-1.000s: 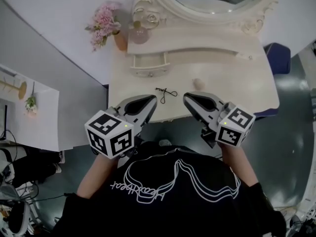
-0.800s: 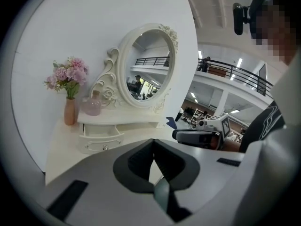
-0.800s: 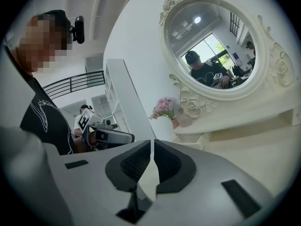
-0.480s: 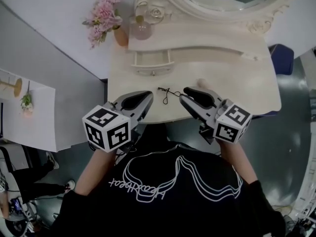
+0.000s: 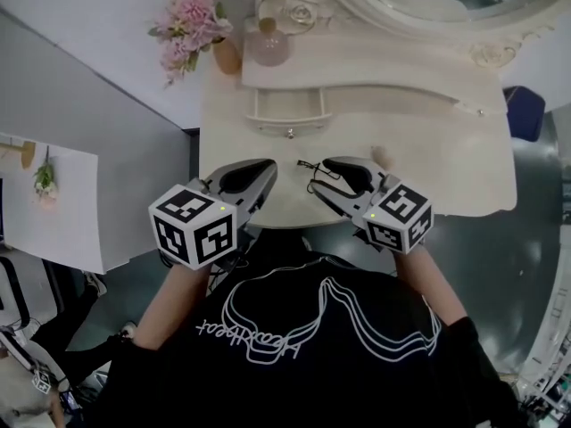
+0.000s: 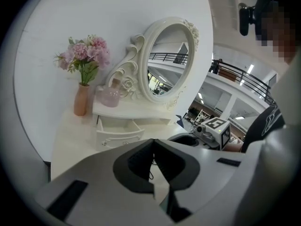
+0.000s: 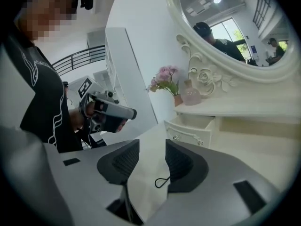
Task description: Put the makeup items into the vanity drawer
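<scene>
Right gripper point(image 7: 151, 150) has come forward over the one black looped cord point(image 7: 162, 181); jaws just opening, gripping nothing (cord lies beneath). Left gripper point(image 6: 154, 144) closed, empty. One drawer point(image 5: 287, 114), open.

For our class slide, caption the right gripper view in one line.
Right claw, jaws just opening, frames an ungripped black cord on the vanity, open drawer beyond.

Pink flowers point(image 5: 192, 18) in a tan vase point(image 5: 227, 57) at the vanity top's point(image 5: 446, 150) back left corner, round pink bottle point(image 5: 268, 48) just beside them, ornate white oval mirror point(image 5: 401, 20) along the back edge, white side table point(image 5: 62, 226) well apart at left, blue seat point(image 5: 526, 110) off the right edge
</scene>
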Demonstrator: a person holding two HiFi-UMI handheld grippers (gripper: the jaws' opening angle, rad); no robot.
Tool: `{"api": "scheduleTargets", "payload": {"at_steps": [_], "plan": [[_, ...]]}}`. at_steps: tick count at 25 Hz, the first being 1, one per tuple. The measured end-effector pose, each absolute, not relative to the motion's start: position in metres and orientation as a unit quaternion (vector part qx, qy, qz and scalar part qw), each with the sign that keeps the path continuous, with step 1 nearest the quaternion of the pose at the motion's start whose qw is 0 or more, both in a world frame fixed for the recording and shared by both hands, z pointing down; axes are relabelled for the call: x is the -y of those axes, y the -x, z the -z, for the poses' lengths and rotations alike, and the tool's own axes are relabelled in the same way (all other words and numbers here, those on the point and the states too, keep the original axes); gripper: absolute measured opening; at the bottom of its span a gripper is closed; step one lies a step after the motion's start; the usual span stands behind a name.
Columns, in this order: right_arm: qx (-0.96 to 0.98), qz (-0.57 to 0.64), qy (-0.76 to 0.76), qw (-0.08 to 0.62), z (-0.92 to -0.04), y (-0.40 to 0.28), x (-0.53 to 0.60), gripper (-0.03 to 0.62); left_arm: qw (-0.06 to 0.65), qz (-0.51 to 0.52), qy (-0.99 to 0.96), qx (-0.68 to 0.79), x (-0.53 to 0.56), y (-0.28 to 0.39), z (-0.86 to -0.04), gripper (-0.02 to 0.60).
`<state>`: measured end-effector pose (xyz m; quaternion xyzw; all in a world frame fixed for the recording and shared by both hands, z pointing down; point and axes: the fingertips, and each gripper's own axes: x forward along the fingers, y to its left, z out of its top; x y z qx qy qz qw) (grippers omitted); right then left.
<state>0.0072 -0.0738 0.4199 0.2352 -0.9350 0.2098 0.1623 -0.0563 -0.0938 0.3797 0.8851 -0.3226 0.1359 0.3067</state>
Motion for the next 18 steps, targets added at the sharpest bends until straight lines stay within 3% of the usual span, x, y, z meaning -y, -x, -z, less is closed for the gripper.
{"api": "scheduleTargets", "payload": {"at_steps": [18], "plan": [[0.911,-0.21,-0.196,0.296,-0.507,0.015,0.097,0.164,0.358,-0.149,-0.854,0.346,0.104,0.083,-0.425,0.003]]}}
